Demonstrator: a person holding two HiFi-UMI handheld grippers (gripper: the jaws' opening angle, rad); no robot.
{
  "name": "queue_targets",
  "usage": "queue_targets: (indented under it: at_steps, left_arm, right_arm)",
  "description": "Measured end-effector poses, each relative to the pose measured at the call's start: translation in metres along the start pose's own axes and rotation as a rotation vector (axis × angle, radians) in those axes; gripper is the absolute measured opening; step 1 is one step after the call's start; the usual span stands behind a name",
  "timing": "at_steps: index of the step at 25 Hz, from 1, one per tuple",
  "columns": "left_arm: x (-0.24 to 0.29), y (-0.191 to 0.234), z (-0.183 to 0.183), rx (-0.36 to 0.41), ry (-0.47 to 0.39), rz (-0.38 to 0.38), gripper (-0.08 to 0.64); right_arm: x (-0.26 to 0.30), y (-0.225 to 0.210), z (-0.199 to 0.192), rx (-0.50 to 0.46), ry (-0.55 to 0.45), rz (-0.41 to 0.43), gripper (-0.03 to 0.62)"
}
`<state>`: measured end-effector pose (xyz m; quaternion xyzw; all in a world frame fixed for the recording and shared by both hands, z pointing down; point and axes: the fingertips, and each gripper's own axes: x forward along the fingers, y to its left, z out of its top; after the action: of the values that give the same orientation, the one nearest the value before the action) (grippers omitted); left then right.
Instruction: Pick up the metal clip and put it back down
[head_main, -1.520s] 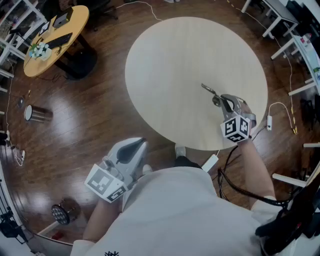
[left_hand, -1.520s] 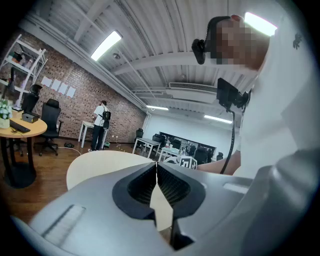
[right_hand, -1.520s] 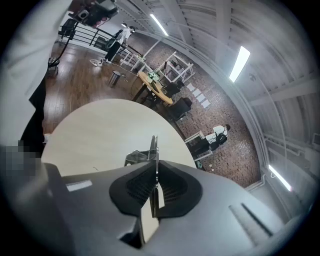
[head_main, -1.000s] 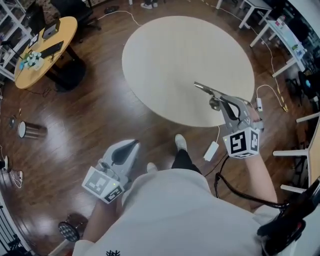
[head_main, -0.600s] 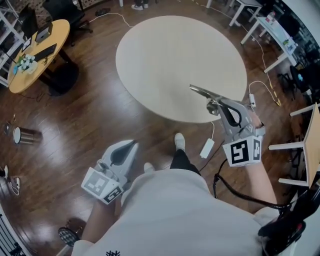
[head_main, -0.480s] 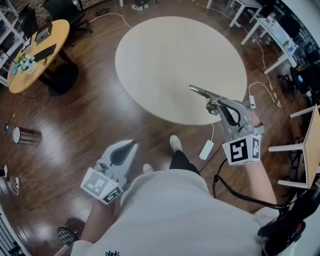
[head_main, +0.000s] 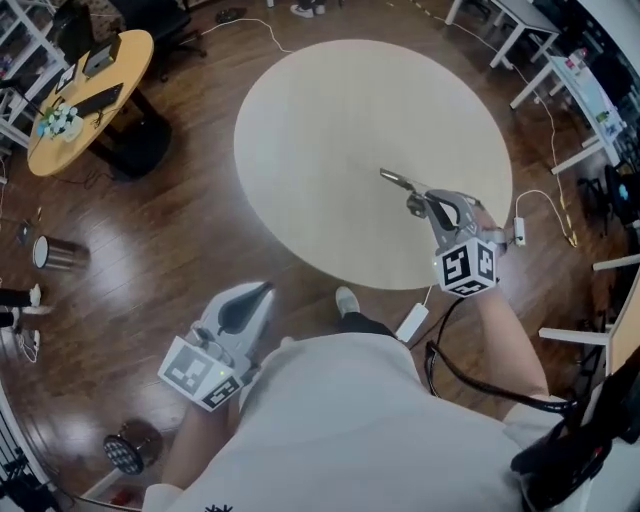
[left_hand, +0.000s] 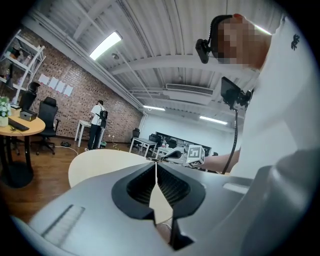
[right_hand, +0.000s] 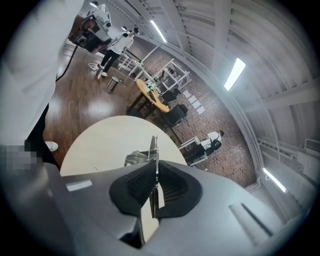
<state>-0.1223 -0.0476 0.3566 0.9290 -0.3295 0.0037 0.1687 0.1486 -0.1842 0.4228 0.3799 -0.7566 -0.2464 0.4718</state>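
Observation:
My right gripper (head_main: 424, 204) is shut on the metal clip (head_main: 398, 181), a thin silver clip that sticks out forward and left from the jaws. It hangs over the right part of the round beige table (head_main: 330, 110). In the right gripper view the clip (right_hand: 152, 148) stands edge-on between the closed fingers of that gripper (right_hand: 155, 172), with the table (right_hand: 105, 142) below. My left gripper (head_main: 259, 292) is shut and empty, held low beside my body, off the table; its own view shows the jaws of this gripper (left_hand: 156, 167) pressed together.
A smaller round wooden table (head_main: 92, 88) with dark items stands at the far left. A white power adapter (head_main: 411, 322) and cables lie on the wooden floor by the table's near edge. White desks (head_main: 570, 70) line the right side. A metal can (head_main: 50, 252) sits at left.
The right gripper lifted the clip off the table and toward me, and now holds it farther out over the table again. The left gripper has stayed put.

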Motion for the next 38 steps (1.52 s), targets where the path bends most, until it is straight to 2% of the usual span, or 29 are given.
queue_targets:
  at_steps: [10,15,25,28,30,32,38]
  left_arm:
    - [0.054,-0.001,0.014,-0.017,0.067,0.113,0.0]
    - [0.068,-0.005,0.009,-0.043,0.108,0.176,0.0]
    - [0.082,-0.017,-0.003,-0.104,0.15,0.251,0.0]
    - [0.081,-0.02,-0.006,-0.121,0.155,0.256,0.0]
    - [0.08,-0.023,-0.007,-0.127,0.157,0.252,0.0]
    - [0.077,-0.026,-0.008,-0.131,0.16,0.245,0.0]
    - [0.064,-0.029,-0.012,-0.088,0.161,0.195,0.0]
  right_arm:
    - [0.152,0.019,-0.077,-0.03,0.034,0.125,0.008]
    - [0.192,0.046,-0.102,-0.042,0.052,0.178,0.008]
    - [0.2,0.082,-0.106,-0.022,0.024,0.225,0.021]
    - [0.2,0.094,-0.1,0.031,-0.013,0.289,0.061]
    - [0.2,0.097,-0.095,0.076,-0.04,0.315,0.115]
    - [0.199,0.093,-0.09,0.113,-0.06,0.315,0.168]
    - [0.169,0.07,-0.062,0.188,-0.105,0.251,0.169]
